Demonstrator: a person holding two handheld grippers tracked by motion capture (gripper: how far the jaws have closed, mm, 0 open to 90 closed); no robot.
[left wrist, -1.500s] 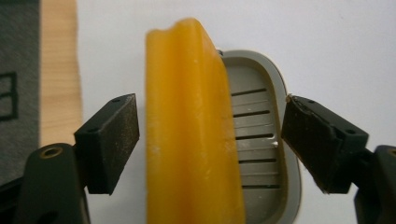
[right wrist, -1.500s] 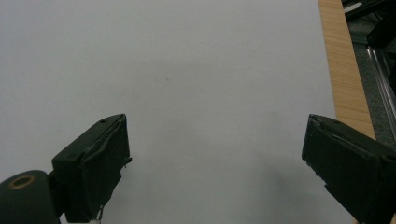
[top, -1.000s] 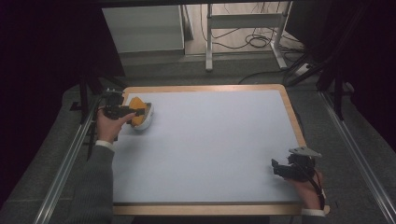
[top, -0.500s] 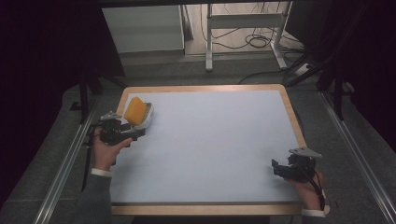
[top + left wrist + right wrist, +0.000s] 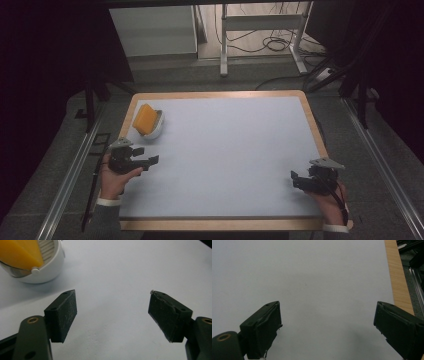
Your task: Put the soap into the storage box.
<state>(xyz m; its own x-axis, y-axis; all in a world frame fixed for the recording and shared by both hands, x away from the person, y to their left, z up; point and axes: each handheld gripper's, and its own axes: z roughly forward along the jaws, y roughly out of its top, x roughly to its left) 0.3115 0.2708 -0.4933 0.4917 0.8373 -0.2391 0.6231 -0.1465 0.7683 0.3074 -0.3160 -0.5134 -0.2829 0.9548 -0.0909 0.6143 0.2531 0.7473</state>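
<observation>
A white bowl (image 5: 152, 127) with a yellow sponge (image 5: 145, 119) in it is seen near the far left corner of the tabletop (image 5: 225, 150). The sponge is stood up on its edge and is leaned inside the bowl. The left tool (image 5: 150, 161) is held just in front of the bowl, low over the tabletop, and its jaws are spread wide with nothing between them. In the left gripper view the bowl (image 5: 47, 267) and sponge (image 5: 18, 252) are seen up at the top left, off to the side of the gap. The right tool (image 5: 296, 180) is held well apart, near the right front corner, and its jaws are spread wide too — nothing is pinched.

What could go wrong? The bowl is light and round, so it may be pushed away or tipped if it is bumped by a jaw. The sponge may be knocked out if it is caught from the side, since it is only leaned there. It may also be squashed if it is pinched too hard.

The tabletop is pale, smooth and flat, with a wooden rim (image 5: 310, 115) around it. Behind it a dim room is seen — a grey floor, metal rails, a white cabinet (image 5: 152, 30), a metal stand (image 5: 262, 35) and some cables (image 5: 280, 45).
</observation>
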